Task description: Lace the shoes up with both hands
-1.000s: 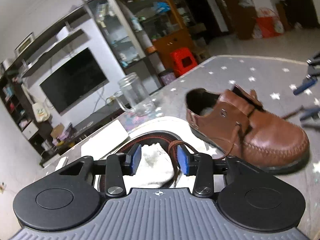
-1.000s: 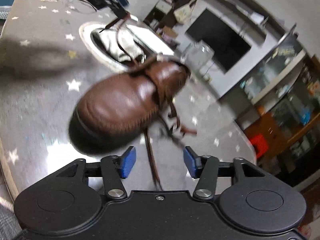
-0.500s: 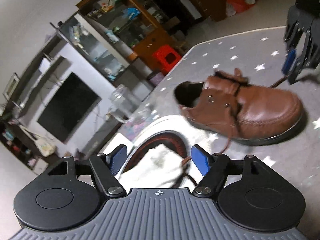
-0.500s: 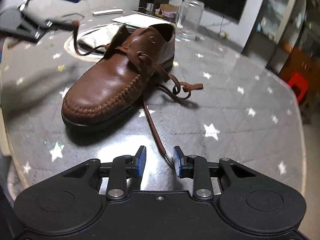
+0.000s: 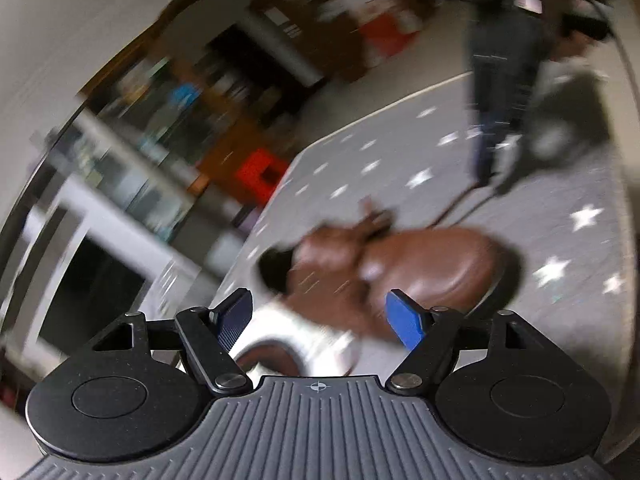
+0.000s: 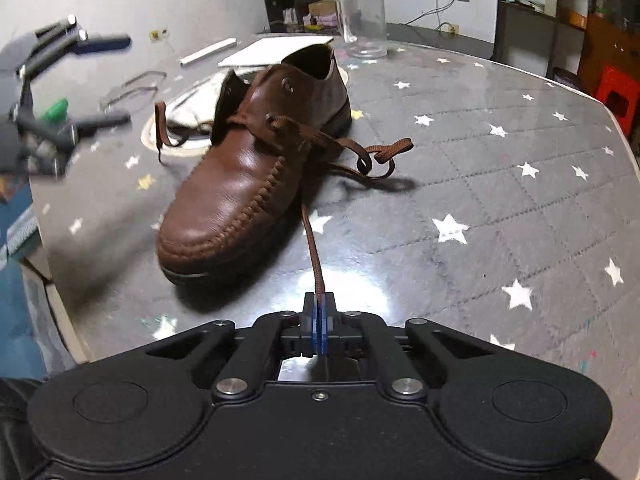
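Shoe [image 6: 256,176], brown leather, sits upright on the star-patterned worktop [image 6: 500,184], toe toward the right-wrist camera, heel toward the jar [image 6: 364,20]. Left to right in that view: left gripper [image 6: 94,80] hovers off the shoe's left side, clear of it, fingers spread wide with nothing between them; its own view is motion-blurred but confirms the wide gap and shows the shoe just ahead. One loose lace end [image 6: 160,128] curls up from the left eyelets, unheld, over a white plate [image 6: 152,136] behind the shoe. Crossing at the throat looks slack; whether a knot is forming there cannot be told. On the shoe's right side a lace bight [image 6: 384,156] loops loosely on the worktop. Right lace strand [image 6: 312,248] runs fairly straight from the eyelets to the right gripper [image 6: 320,326], whose fingers are pressed together, pinching the strand near its tip. Judgement: the right holds its end tensioned and out of the way, while the open left is placed to take the free end.
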The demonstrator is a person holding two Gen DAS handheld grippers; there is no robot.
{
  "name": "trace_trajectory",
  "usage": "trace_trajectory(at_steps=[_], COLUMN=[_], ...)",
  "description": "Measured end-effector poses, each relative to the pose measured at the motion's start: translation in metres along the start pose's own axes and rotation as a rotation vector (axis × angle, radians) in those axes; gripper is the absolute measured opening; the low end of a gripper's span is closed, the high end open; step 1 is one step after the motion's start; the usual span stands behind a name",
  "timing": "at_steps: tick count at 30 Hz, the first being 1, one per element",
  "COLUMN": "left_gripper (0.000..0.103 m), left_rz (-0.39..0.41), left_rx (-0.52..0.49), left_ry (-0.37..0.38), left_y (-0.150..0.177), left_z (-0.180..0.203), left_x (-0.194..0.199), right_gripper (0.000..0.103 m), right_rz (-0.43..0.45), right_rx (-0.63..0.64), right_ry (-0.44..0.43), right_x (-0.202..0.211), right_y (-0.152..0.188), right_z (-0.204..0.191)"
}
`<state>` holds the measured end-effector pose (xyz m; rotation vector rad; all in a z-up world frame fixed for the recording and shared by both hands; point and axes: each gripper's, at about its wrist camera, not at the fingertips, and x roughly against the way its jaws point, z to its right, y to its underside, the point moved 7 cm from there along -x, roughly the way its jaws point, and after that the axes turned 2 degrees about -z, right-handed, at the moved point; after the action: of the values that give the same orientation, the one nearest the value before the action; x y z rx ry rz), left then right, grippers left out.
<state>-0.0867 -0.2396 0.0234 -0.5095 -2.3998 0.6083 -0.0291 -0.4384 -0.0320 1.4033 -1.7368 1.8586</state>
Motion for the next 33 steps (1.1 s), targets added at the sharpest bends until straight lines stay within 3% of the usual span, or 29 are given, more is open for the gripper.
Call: trace_trajectory(at_steps=[10,12,15,16,17,20,27,33], left_gripper=[0.071,0.064,0.042,0.029,0.015,0.008,0.007,0.006], left_rz=[0.099,0.104,0.116,0.117,0.117,0.118,0.127,0.120], left_rx=[-0.108,-0.098,-0.075,-0.063,-0.031,0.075,0.341,0.443], left_ry=[0.097,0.111,0.118,0.119,0.125,0.148,0.192,0.184], left_y=[-0.038,-0.041,-0.045,-0.045,-0.045,-0.043,-0.028,-0.019], left_z=[0.042,0.043,0.044,0.044,0.040,0.029,-0.016,-0.039], left_x=[-0.034,-0.041,-0.044,-0.045,-0.047,-0.047,-0.034,-0.027], right_gripper=[0.002,0.002,0.002,0.002,0.002,0.002,0.004,0.017], right_rz=[0.081,0.092,0.106,0.109,0.112,0.122,0.215,0.227], right_rx=[-0.030,-0.028,-0.020,-0.013,-0.003,0.009,0.023,0.073], right_ry=[-0.142,-0.172,-0.209,-0.216,-0.222,-0.246,-0.232,-0.197], right_x=[0.045,0.051,0.058,0.059,0.059,0.060,0.068,0.058], right_y=[-0.027,-0.034,-0.043,-0.045,-0.047,-0.054,-0.068,-0.070], right_z=[-0.023,-0.030,-0.038,-0.040,-0.043,-0.049,-0.045,-0.046])
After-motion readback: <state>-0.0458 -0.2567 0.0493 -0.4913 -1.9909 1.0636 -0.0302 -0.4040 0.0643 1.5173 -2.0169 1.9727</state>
